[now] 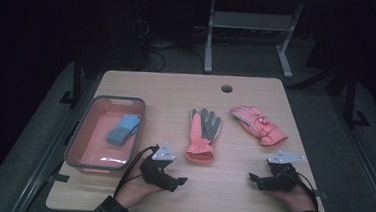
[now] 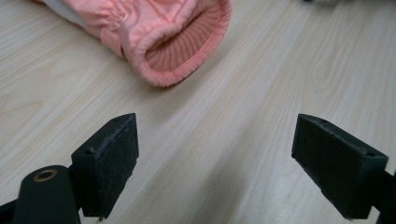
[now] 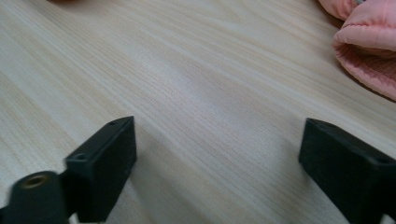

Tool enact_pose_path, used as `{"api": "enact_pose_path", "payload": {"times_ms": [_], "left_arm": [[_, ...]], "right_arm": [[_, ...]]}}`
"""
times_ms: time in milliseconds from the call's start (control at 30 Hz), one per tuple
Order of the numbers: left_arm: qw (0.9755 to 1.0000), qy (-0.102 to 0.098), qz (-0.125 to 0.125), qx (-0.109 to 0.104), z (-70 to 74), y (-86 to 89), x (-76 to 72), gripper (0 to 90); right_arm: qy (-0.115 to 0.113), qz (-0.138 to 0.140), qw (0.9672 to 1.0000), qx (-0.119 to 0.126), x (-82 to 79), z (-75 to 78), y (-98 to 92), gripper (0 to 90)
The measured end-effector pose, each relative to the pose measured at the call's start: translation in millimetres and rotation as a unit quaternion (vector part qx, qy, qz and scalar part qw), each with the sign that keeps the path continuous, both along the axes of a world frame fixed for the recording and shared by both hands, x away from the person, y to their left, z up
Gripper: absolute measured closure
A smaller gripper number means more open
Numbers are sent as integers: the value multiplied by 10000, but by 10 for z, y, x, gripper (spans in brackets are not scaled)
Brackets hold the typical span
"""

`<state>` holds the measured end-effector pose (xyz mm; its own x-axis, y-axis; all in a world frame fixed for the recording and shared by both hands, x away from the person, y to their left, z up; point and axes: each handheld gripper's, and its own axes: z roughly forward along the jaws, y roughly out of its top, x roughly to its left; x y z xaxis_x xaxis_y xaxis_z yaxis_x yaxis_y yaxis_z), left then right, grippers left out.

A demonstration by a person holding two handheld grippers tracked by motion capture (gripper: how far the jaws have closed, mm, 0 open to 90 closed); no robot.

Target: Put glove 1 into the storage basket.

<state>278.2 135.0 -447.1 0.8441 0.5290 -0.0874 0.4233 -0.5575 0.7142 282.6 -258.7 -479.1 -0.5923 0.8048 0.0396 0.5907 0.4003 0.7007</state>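
Note:
A coral and grey glove [image 1: 203,134] lies in the middle of the wooden table [image 1: 229,199], cuff toward me. Its ribbed cuff [image 2: 173,42] shows just ahead of my left gripper [image 2: 215,154], whose jaws stand wide apart over bare wood. In the high view the left gripper [image 1: 176,181] rests low, just left of that cuff. A pink glove [image 1: 258,124] lies at the right, and its cuff [image 3: 369,51] sits ahead and to the right of my right gripper [image 3: 217,158]. The right gripper [image 1: 254,180] is open with nothing between its jaws.
A grey-rimmed red tray [image 1: 120,100] at the left holds a blue glove [image 1: 123,129]. A round cable hole [image 1: 227,88] sits near the table's far edge. Behind the table stands a white desk frame [image 1: 210,37]. Bare wood lies between the two hands.

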Motion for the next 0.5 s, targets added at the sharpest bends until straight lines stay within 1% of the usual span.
{"api": "enact_pose_path", "payload": {"times_ms": [33,67,133,167,233,267,333,367,400,433,500], "left_arm": [[10000,0,0,0,0,0,0,141],[10000,-17,50,-37,-49,9,-21,141],[10000,-49,46,48,-94,22,-35,141],[10000,-49,46,48,-94,22,-35,141],[9999,-6,17,123,-144,34,-46,140],[9997,-6,6,236,-189,40,-56,140],[9995,-8,-16,309,-228,49,-64,139],[9996,-63,-20,292,-241,54,-70,135],[9994,-92,-39,321,-243,65,-71,133],[9993,-137,-64,329,-249,76,-69,133],[9989,-300,-135,347,-271,96,-79,129]], "right_arm": [[8,13,10000,11,1,8,-5,145],[17,18,10000,5,9,13,-10,145],[75,-3,10000,18,14,22,-10,150],[75,-3,10000,18,14,22,-10,150],[92,16,10000,10,14,28,0,151],[82,34,10000,23,16,32,10,151],[101,22,9999,35,13,51,21,155],[83,36,9999,59,13,60,24,162],[65,45,9999,83,14,68,25,165],[96,37,9999,84,12,76,29,176],[116,54,9998,128,11,96,32,197]]}}
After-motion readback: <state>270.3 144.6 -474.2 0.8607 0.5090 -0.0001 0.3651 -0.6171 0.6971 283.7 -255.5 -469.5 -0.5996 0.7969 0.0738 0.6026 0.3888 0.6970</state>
